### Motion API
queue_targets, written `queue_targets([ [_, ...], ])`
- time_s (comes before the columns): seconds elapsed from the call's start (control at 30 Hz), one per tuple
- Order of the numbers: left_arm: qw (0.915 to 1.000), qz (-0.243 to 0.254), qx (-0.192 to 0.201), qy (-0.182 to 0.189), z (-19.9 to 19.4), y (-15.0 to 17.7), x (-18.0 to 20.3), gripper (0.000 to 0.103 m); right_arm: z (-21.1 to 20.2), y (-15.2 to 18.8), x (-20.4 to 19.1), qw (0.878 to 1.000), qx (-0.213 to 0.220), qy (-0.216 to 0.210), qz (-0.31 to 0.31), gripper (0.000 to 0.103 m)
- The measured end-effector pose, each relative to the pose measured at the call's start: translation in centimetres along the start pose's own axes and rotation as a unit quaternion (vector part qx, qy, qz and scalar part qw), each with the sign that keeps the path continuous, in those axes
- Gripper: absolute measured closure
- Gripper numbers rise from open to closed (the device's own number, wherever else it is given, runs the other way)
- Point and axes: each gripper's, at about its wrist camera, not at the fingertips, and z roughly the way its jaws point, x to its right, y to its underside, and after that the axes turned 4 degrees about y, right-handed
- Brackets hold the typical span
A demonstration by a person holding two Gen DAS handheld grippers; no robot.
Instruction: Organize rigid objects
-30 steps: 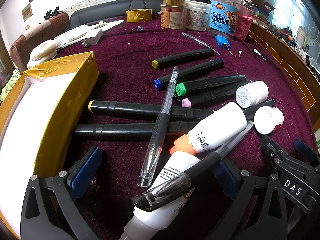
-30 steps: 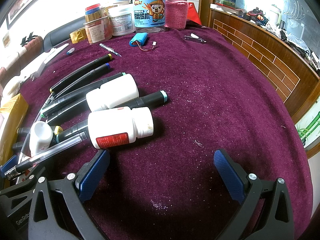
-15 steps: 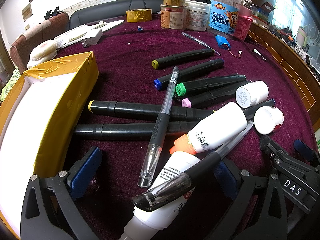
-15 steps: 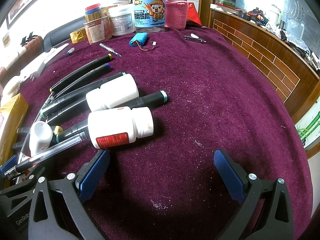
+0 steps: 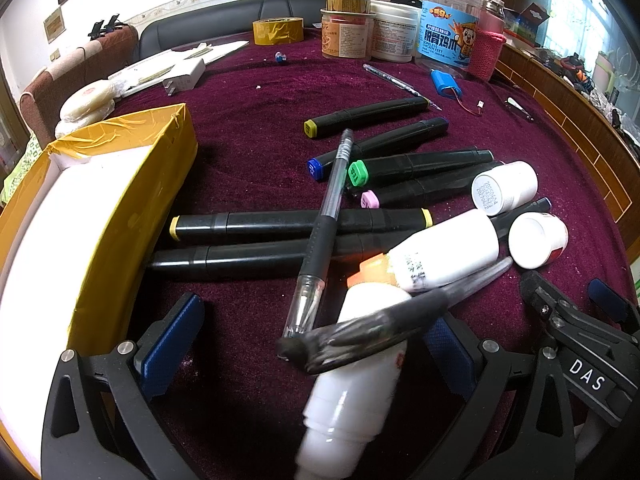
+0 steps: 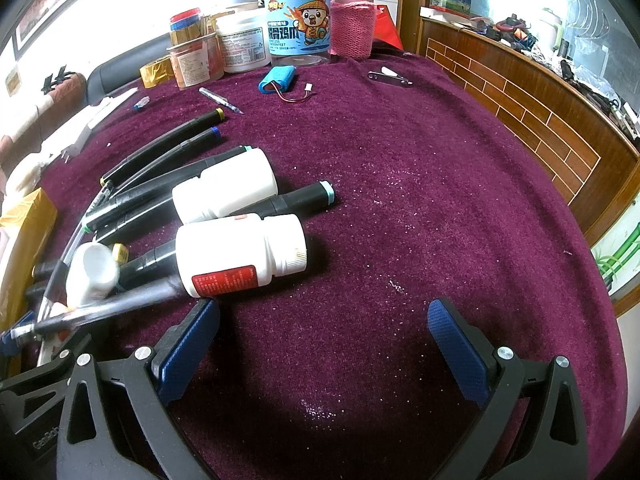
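Covering the whole table, a purple velvet cloth, probably for stopping round things from rolling. Lying scattered in a heap on it: black markers, gel pens and white bottles, crossing over each other, not yet sorted. Standing just beside the heap, an open yellow box, seemingly the place for collecting them. Hovering wide open around a blurred white bottle and pen, gripping nothing: left gripper. Waiting also wide open and empty over bare cloth, near a red-labelled bottle: right gripper.
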Motion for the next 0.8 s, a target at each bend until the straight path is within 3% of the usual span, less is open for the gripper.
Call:
queue_targets([
  [0.37,1.0,0.0,0.0,0.0,0.01,0.17,0.18,0.0,-0.07,0.02,-0.01,1.0,-0.003,-0.002,-0.003,0.001],
  [0.53,1.0,0.0,0.0,0.0,0.01,0.17,0.19,0.0,0.39,-0.82,0.22,0.998,-0.047,-0.025,-0.03,0.001],
  [0.8,1.0,0.0,0.0,0.0,0.01,0.17,0.18,0.0,0.11,-0.19,0.39,0.999,-0.026,-0.026,-0.032,0.001],
])
